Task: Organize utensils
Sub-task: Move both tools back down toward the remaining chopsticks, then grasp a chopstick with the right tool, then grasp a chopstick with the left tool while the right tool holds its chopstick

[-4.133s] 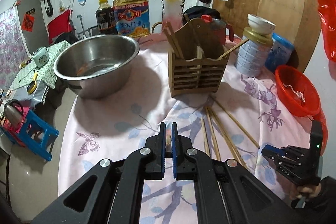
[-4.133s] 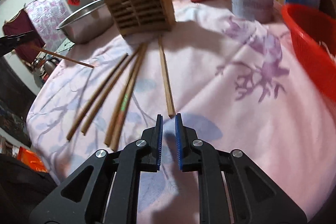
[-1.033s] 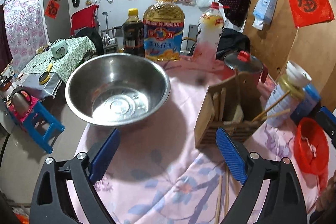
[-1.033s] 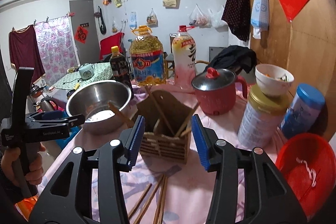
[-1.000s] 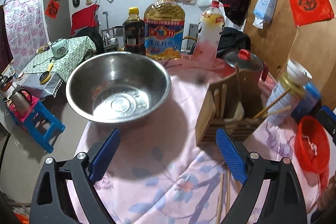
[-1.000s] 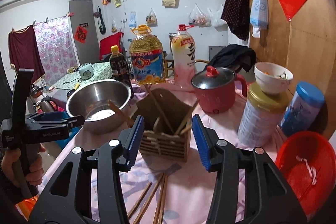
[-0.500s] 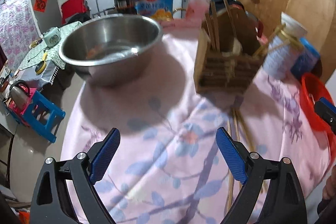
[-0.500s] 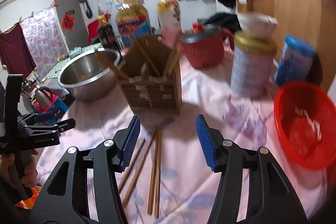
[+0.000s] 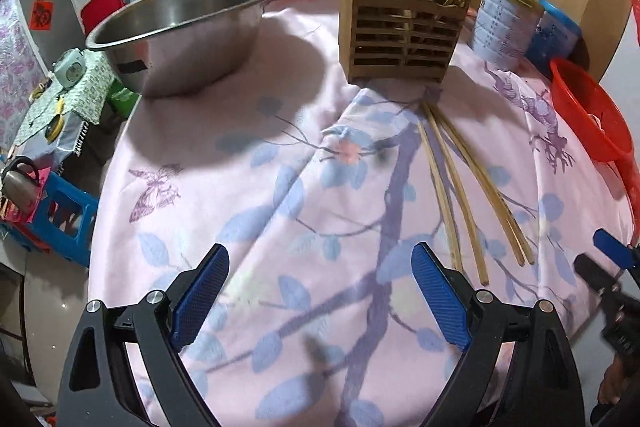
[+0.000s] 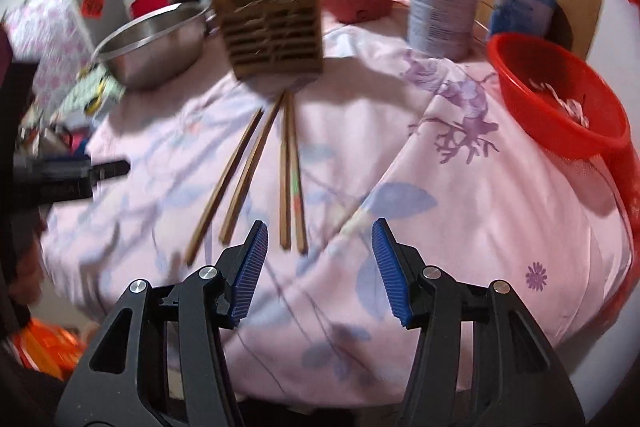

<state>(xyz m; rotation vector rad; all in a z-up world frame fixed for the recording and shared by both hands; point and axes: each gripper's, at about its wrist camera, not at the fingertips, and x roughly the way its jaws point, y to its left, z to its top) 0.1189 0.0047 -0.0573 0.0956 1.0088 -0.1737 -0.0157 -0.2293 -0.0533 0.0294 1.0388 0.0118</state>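
The wooden utensil holder [image 9: 400, 31] is standing on the pink flowered tablecloth [image 9: 280, 187], and everything else is sitting around it. Several chopsticks are already poking up out of it. Four loose chopsticks [image 9: 464, 187] are lying on the cloth just in front of the holder, their far ends gathered near its base and their near ends fanning out toward the grippers.

The left gripper [image 9: 320, 301] is hanging over bare cloth in front of the holder and to the left of the loose chopsticks, its blue pads spread wide apart with nothing between them. The right gripper [image 10: 318, 267] is tilting down over the near ends of the chopsticks, its pads also standing apart and gripping nothing; the two rightmost sticks are ending just ahead of its gap.

A steel bowl [image 9: 188, 27] is sitting to the left of the holder, a tall tin [image 9: 506, 27] with a white bowl on top just to its right, and a red basket [image 10: 560, 95] farther right at the cloth's edge.
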